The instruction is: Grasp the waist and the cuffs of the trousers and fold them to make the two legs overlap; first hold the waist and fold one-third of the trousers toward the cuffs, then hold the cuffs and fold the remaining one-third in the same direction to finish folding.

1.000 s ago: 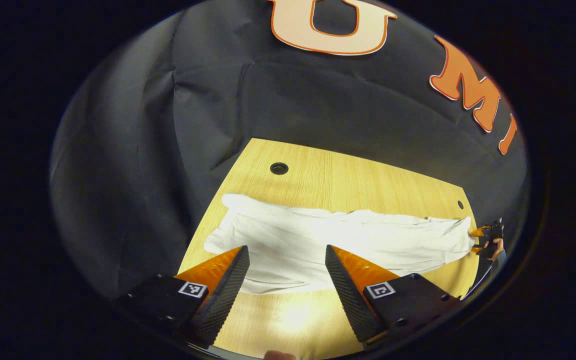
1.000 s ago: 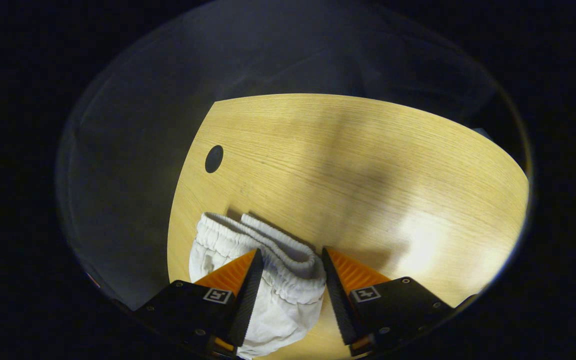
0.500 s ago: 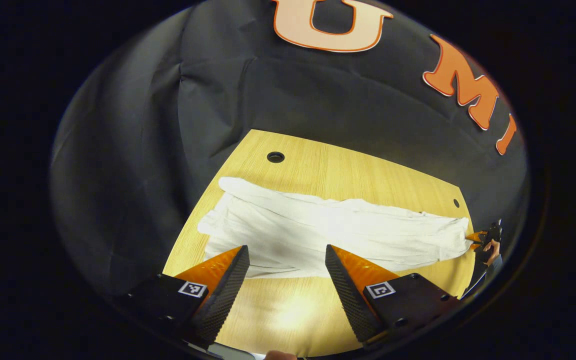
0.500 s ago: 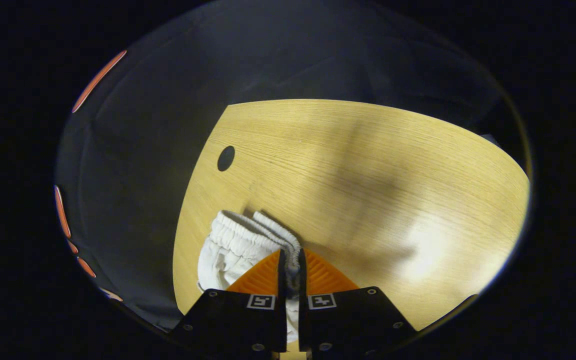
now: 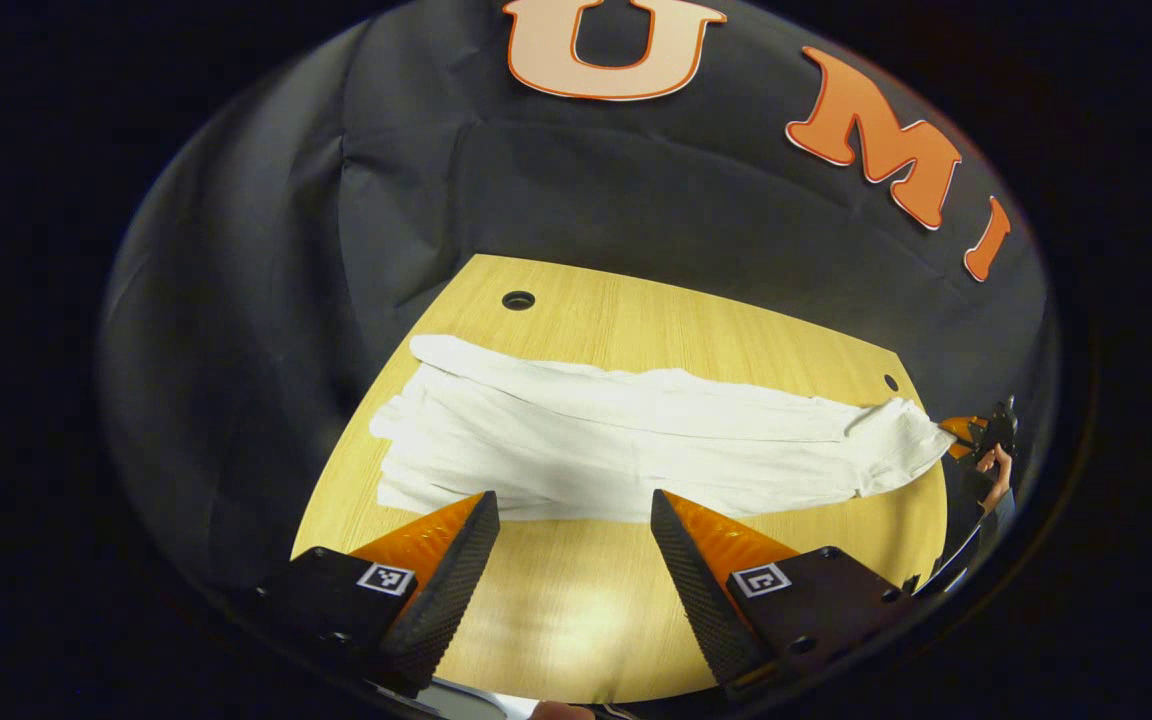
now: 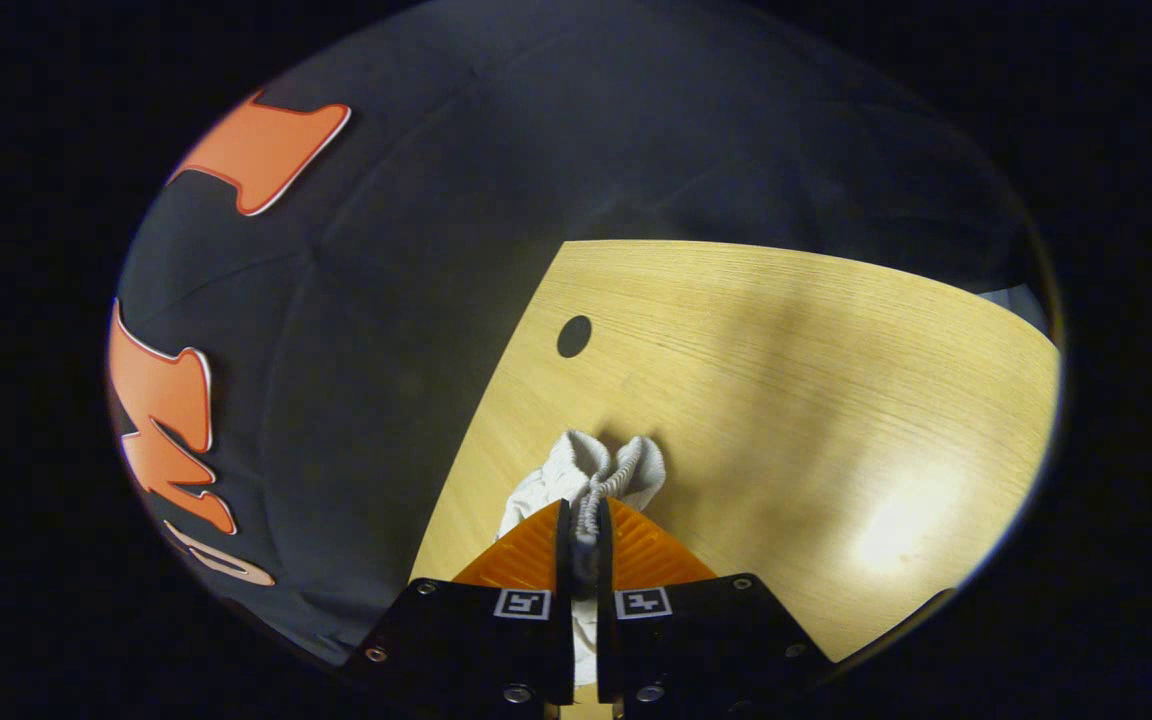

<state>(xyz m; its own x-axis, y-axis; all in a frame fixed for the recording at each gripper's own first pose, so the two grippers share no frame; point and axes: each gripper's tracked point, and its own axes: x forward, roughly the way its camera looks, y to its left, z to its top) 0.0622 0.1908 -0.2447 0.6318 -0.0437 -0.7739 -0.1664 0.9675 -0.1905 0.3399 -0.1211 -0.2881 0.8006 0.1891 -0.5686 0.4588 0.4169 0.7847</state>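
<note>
Left tongs (image 5: 574, 545) gape wide and empty low in the left gripper view, with white trousers (image 5: 636, 445) lying longways across the table (image 5: 656, 320) above them, while right tongs (image 6: 583, 545) pinch the waist (image 6: 601, 470) at bottom middle.

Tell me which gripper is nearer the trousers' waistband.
Right. The right gripper is shut on the waistband, which bunches out past its tips. The left gripper hangs open over the table, short of the trousers' near edge, toward the cuff end.
</note>
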